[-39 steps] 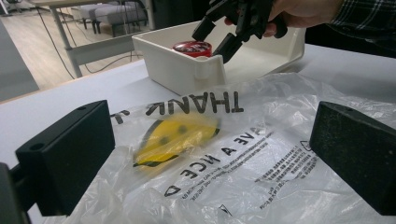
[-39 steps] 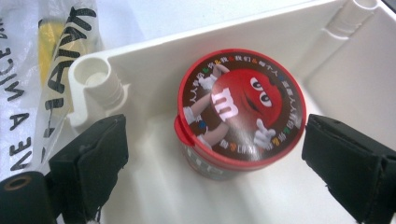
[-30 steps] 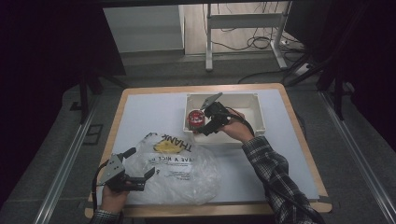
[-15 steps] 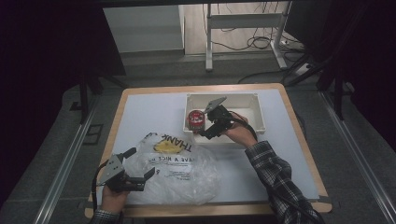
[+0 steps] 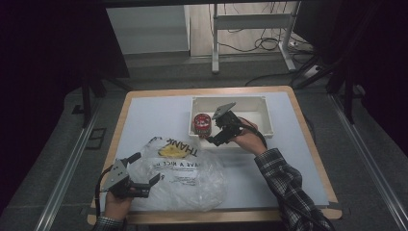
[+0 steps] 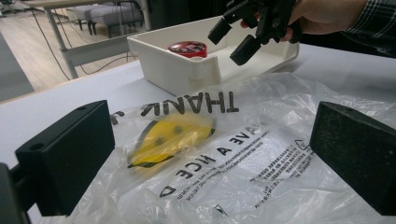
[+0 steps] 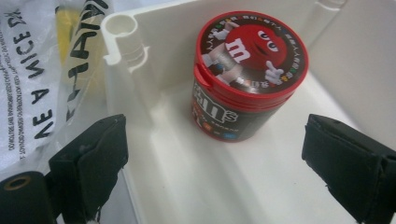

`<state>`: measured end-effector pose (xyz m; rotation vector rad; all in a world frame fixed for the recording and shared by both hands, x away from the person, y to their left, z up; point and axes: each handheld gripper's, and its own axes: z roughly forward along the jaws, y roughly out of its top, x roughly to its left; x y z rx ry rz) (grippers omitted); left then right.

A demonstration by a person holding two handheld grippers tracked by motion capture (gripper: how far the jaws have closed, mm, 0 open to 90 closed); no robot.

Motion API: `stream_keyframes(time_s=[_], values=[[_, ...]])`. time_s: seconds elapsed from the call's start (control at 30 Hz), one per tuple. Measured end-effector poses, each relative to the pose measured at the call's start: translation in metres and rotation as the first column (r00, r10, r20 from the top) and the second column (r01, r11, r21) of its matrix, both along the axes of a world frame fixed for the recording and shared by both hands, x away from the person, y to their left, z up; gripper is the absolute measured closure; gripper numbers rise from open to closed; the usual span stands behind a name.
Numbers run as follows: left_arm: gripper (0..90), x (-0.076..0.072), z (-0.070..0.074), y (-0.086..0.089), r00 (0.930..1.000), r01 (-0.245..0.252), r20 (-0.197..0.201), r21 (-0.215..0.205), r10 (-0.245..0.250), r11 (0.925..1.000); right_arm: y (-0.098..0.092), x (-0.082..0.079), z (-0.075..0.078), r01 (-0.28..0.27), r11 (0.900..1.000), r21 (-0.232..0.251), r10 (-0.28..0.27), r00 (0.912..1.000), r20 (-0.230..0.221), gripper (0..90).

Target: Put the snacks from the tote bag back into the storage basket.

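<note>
Two grippers are held over a desk (image 5: 144, 115) with a pale top and a wooden edge. The right gripper (image 5: 214, 139) is poised at the near left corner of a white tray (image 5: 262, 108), pointed down and leftward at a can (image 5: 201, 124) with a red lid that stands upright inside the tray, close to its left wall. In the right gripper view the can (image 7: 247, 77) is seen ahead of the jaws and between their lines, untouched; the jaws are spread wide with nothing between the pads. A clear plastic bag (image 5: 185, 175) printed with black lettering and a yellow face is spread flat on the near half of the desk, its far edge just beside the tray. The left gripper (image 5: 144, 173) is held low at the bag's left edge, its jaws parted, with crumpled film of the bag (image 6: 210, 154) seen between them but not pinched.
</note>
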<state>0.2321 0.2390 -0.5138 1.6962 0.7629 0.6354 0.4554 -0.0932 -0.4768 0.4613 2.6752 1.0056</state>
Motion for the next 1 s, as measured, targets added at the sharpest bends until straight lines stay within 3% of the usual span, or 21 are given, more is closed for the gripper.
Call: stream_keyframes(time_s=[1.0], values=[[0.0,0.0,0.0,-0.001,1.0,0.001,-0.001,0.021,-0.001,0.9998,-0.004,-0.017,0.002,-0.014,1.0,0.018,0.013,0.9999,0.004,7.6]])
